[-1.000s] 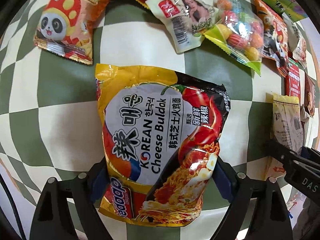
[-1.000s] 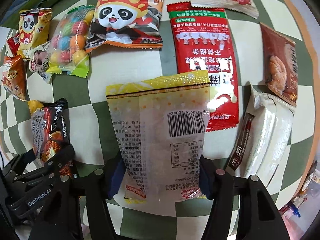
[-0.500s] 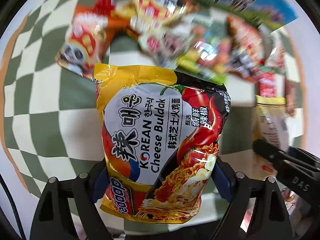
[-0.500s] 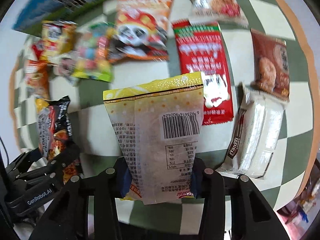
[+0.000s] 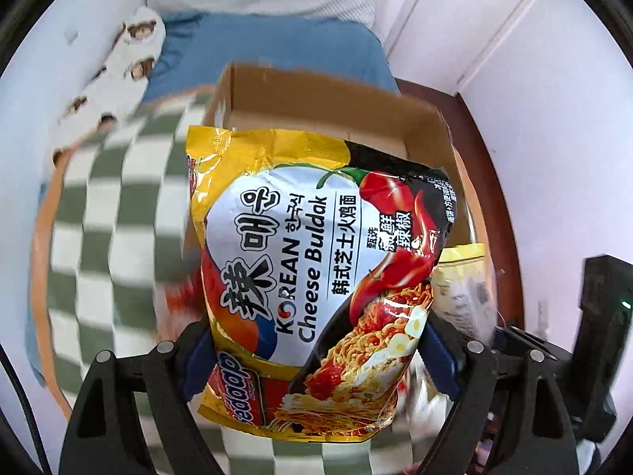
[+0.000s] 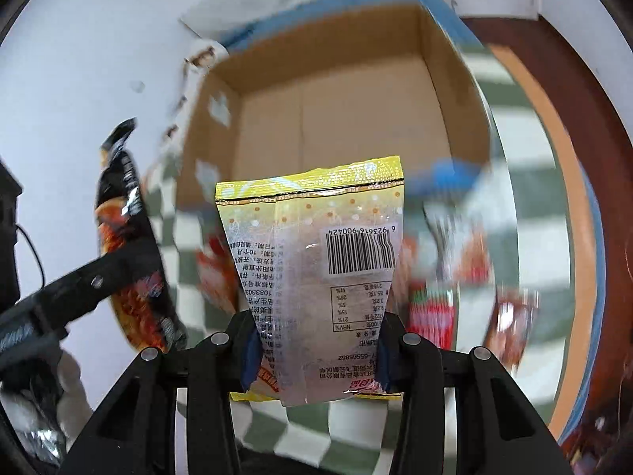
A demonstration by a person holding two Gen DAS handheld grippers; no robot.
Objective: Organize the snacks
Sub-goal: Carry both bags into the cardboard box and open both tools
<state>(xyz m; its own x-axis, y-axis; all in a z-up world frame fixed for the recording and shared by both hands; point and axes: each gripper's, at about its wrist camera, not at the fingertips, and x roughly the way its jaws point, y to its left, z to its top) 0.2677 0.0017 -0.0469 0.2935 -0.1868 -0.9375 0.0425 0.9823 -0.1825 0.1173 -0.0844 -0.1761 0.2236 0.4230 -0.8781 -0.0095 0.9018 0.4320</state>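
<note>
The left gripper [image 5: 316, 350] is clamped on a yellow and black noodle packet [image 5: 316, 277] printed "KOREAN Cheese Buldak", with Korean and Chinese lettering and a red chilli picture. The packet's lower part sits between the 2 blue-padded fingers [image 5: 198, 352], its top edge overlapping the near wall of the open cardboard box [image 5: 328, 99]. Beside the box, to its left, lies the green and white checked cloth [image 5: 99, 237], blurred. Only this view shows the packet's printed front and a blue cushion [image 5: 269, 47] beyond the box.

The right gripper [image 6: 314, 354] is clamped on a yellow-edged clear snack bag [image 6: 312, 277], back side showing: a barcode reading "6 923616 900424" and a nutrition table with "NRV%". The bag stands up between the fingers, in front of the box [image 6: 336, 118]. Only this view shows the box's bare cardboard floor; the noodle packet [image 6: 130, 245] appears edge-on left of the box, and blurred red packets [image 6: 431, 308] lie on the cloth right of the bag.
</note>
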